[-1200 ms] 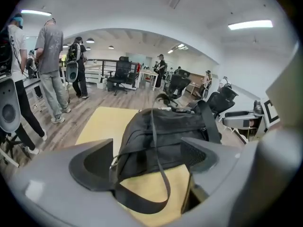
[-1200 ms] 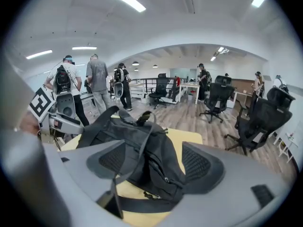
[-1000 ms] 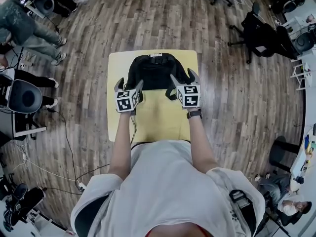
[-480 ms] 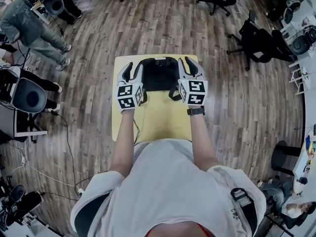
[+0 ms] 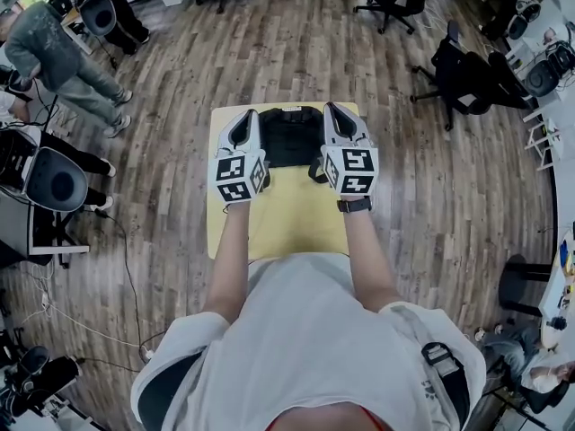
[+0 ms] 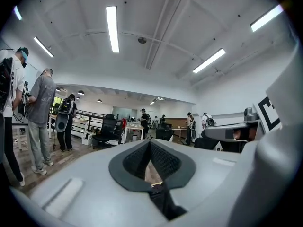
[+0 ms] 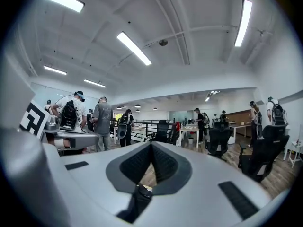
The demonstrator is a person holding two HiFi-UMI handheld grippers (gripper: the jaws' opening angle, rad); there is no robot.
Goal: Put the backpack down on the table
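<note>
A black backpack (image 5: 287,139) lies flat on the far half of the yellow table (image 5: 287,214). Both grippers hover above it, pointing level and away from me. My left gripper (image 5: 244,120) is over the pack's left edge and my right gripper (image 5: 334,115) over its right edge. In the left gripper view the jaws (image 6: 150,143) are pressed together with nothing between the pads. The right gripper view shows its jaws (image 7: 151,145) closed the same way. Neither gripper touches the backpack.
Wooden floor surrounds the small table. People stand at the far left (image 5: 54,52). A black round-backed chair (image 5: 56,180) stands left, and office chairs (image 5: 467,70) stand at the far right. Cables (image 5: 126,277) run over the floor on the left.
Both grippers have lifted up and away from the backpack's sides, and their jaws have gone from wide open to shut. The backpack has stayed on the table.
</note>
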